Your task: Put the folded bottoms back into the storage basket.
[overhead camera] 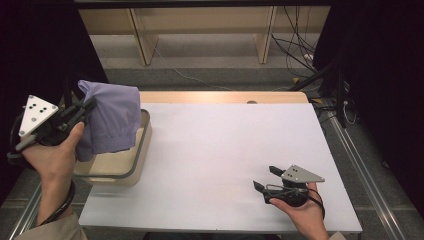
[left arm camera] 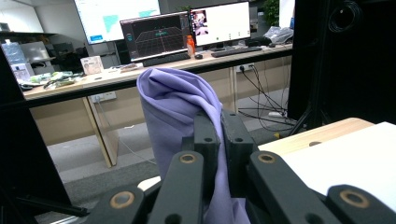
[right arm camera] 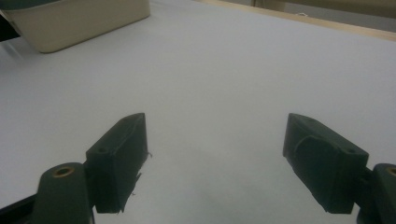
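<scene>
1. At the far left we hold the left tongs [overhead camera: 86,111] raised above the counter's [overhead camera: 215,150] left edge; their jaws are pinched tight on a lilac cloth [overhead camera: 111,117].
2. The cloth hangs from that grip in loose folds, lifted over the cream tub [overhead camera: 142,150] that sits at the counter's left side; its lower edge dangles down toward the tub's inside.
3. In the left gripper view the cloth [left arm camera: 180,107] is squeezed between the two black jaws and bunches up above them.
4. The middle of the white counter is bare.
5. At the right, near the front edge, our right tongs [overhead camera: 266,178] rest low over the counter with jaws spread wide, holding nothing.
</scene>
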Available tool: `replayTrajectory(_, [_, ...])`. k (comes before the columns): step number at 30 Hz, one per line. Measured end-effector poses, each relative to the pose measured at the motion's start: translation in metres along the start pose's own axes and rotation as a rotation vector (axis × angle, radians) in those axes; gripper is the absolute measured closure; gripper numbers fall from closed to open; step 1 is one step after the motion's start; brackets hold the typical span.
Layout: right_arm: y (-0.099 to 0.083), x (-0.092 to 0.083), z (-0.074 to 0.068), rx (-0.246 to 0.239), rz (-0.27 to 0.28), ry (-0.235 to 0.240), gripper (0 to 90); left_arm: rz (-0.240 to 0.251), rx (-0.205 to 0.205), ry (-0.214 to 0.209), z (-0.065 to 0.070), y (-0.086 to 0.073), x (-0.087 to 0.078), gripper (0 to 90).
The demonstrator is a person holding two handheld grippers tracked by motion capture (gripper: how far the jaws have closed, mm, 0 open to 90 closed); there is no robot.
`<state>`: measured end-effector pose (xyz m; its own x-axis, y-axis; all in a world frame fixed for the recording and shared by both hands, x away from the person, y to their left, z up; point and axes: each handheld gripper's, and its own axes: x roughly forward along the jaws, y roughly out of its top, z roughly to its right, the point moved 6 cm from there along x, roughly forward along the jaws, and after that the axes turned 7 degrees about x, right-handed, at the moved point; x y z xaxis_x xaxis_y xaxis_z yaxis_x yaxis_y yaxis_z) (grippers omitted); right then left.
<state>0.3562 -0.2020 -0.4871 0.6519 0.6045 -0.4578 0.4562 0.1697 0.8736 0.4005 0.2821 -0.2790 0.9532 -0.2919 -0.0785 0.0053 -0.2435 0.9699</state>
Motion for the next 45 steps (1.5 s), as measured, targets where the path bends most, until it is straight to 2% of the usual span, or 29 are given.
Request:
replayTrajectory(10, [0.0,0.0,0.0,0.001,-0.001,0.0,22.7,-0.021,0.01,-0.007,-0.001,-0.002,0.0,85.7])
replayTrajectory(17, [0.0,0.0,0.0,0.001,0.0,0.001,22.8,-0.057,0.02,-0.021,0.0,-0.005,0.002,85.7])
replayTrajectory(45, [0.0,0.0,0.0,0.0,0.003,0.0,22.8,-0.134,0.025,-0.046,-0.002,-0.021,0.011,85.6])
